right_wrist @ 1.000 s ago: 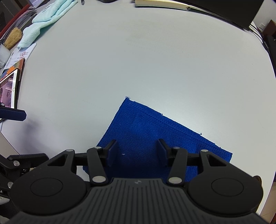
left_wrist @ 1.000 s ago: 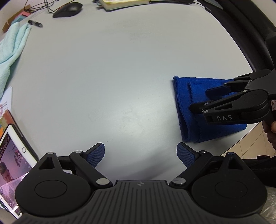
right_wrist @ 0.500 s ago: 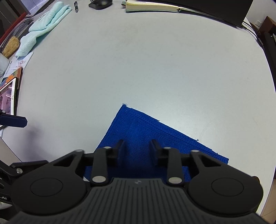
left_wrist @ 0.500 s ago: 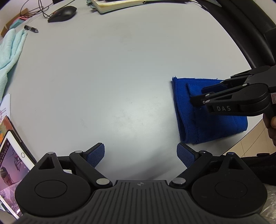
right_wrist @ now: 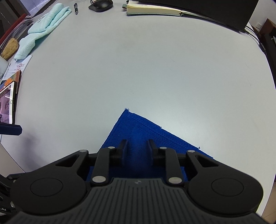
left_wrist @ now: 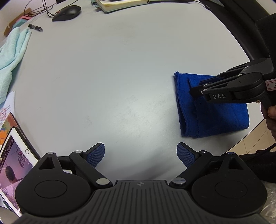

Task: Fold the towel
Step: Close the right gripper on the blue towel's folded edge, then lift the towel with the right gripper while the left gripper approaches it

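Observation:
A blue towel (left_wrist: 207, 112) lies folded into a small rectangle near the table's right front edge; it also shows in the right wrist view (right_wrist: 138, 127). My right gripper (right_wrist: 137, 149) hovers over the towel's near part with its jaws partly apart and nothing between them. In the left wrist view the right gripper (left_wrist: 196, 87) sits above the towel's top layer. My left gripper (left_wrist: 140, 153) is open wide and empty, over bare table to the left of the towel.
A light cyan towel (left_wrist: 12, 51) lies at the far left. A mouse (left_wrist: 67, 12), a pen (left_wrist: 35, 27) and a notebook (right_wrist: 153, 10) lie along the back. A tablet (left_wrist: 12, 162) rests at the left front. The table edge (left_wrist: 250, 134) runs close by the blue towel.
My right gripper's jaws have narrowed and it has drawn back and up from the towel. The left gripper has stayed open and shifted slightly.

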